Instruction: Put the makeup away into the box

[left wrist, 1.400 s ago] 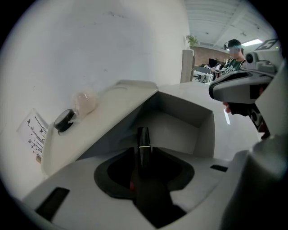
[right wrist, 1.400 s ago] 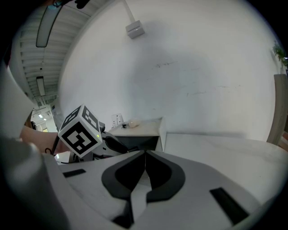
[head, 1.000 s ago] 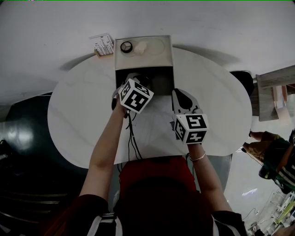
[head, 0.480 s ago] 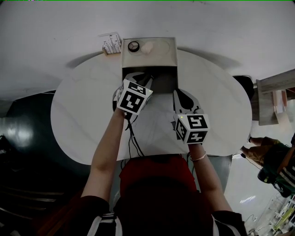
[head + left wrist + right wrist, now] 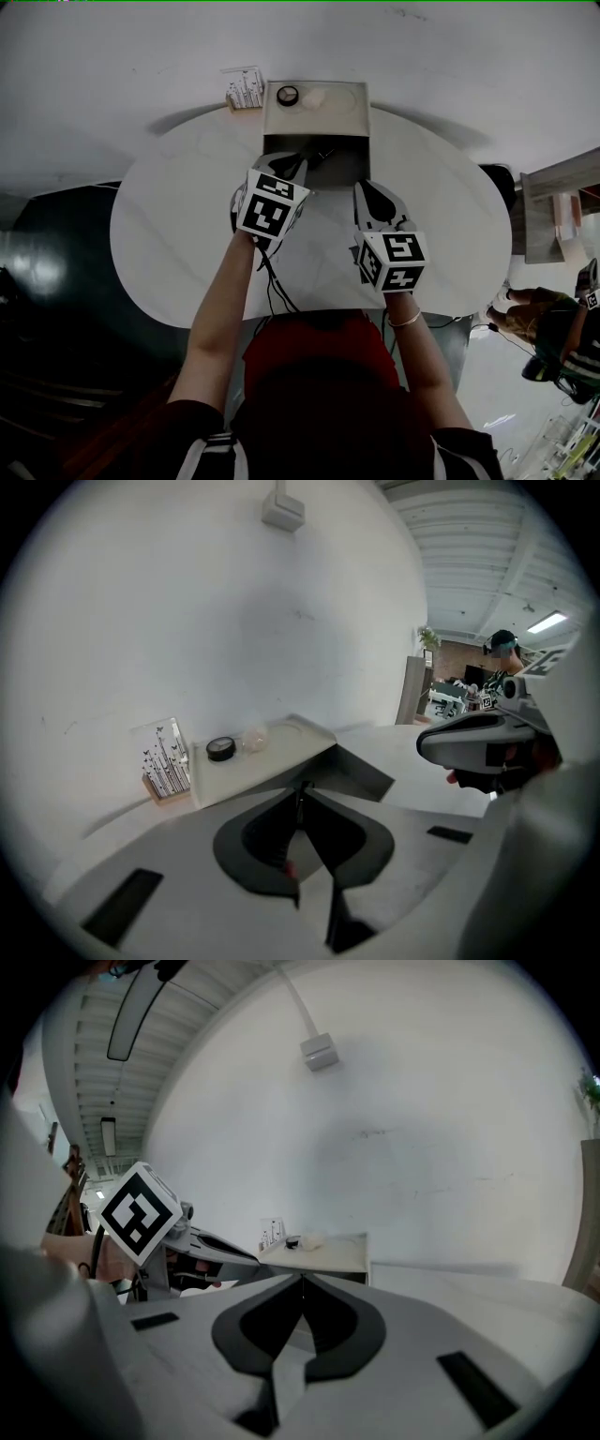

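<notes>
While the jaws of the left gripper (image 5: 300,789) have just been closing on nothing, those of the right gripper (image 5: 302,1283) are together, empty. The makeup pot (image 5: 288,95) sits on the far top of the box (image 5: 339,111); next, I think, open and grab it.

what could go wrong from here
The left gripper jaws have just been closing and look empty, so it may have nothing to stow. The black compact and pale puff sit on top of the box; a bump might knock them off. The right gripper hangs close alongside; they may collide.
</notes>
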